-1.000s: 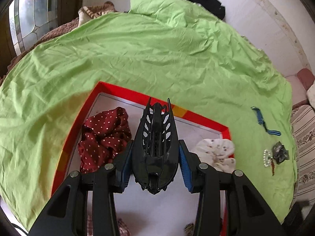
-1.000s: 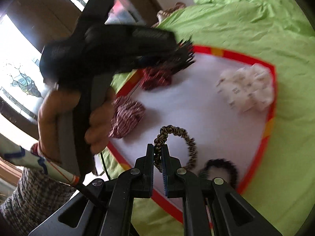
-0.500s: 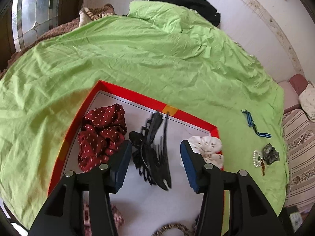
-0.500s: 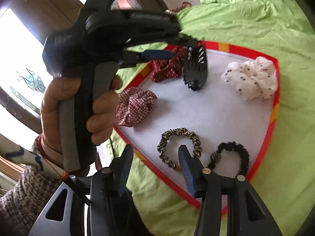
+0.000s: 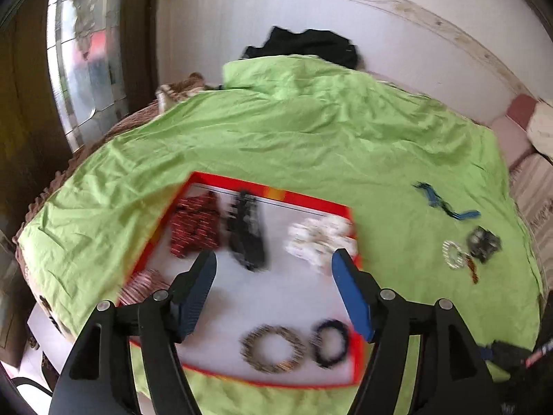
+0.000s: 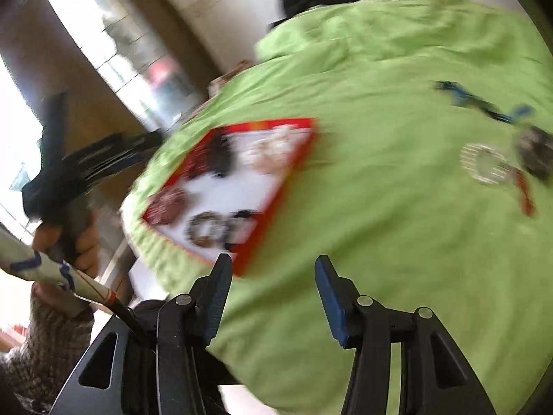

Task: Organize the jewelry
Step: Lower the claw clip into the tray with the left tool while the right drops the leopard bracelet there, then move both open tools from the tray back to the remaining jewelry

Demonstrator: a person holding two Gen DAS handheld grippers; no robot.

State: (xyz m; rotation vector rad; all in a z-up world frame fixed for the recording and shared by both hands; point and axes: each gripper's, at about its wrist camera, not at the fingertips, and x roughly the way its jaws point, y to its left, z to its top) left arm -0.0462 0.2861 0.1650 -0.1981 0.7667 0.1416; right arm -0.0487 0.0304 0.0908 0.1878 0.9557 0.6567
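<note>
A red-rimmed white tray (image 5: 311, 204) lies on the green sheet. In it are a black claw clip (image 5: 246, 231), a dark red dotted scrunchie (image 5: 195, 228), a white scrunchie (image 5: 319, 237), a checked scrunchie (image 5: 140, 285), a leopard hair tie (image 5: 273, 347) and a black hair tie (image 5: 330, 342). My left gripper (image 5: 274, 266) is open and empty above the tray. My right gripper (image 6: 269, 271) is open and empty over the sheet, right of the tray (image 6: 293, 122). On the sheet lie a blue strap (image 5: 446, 204), a pearl ring (image 5: 452, 254) and a dark clip (image 5: 484, 242).
The green sheet (image 5: 311, 131) covers a bed against a white wall. Black clothing (image 5: 304, 46) lies at the bed's far end. A window (image 5: 86, 52) is at the left. Striped cushions (image 5: 532, 186) sit at the right edge. Both views are motion-blurred.
The left gripper let go of the black claw clip, which now lies in the tray, and pulled back. The right gripper released the leopard hair tie, opened and swung right over the sheet.
</note>
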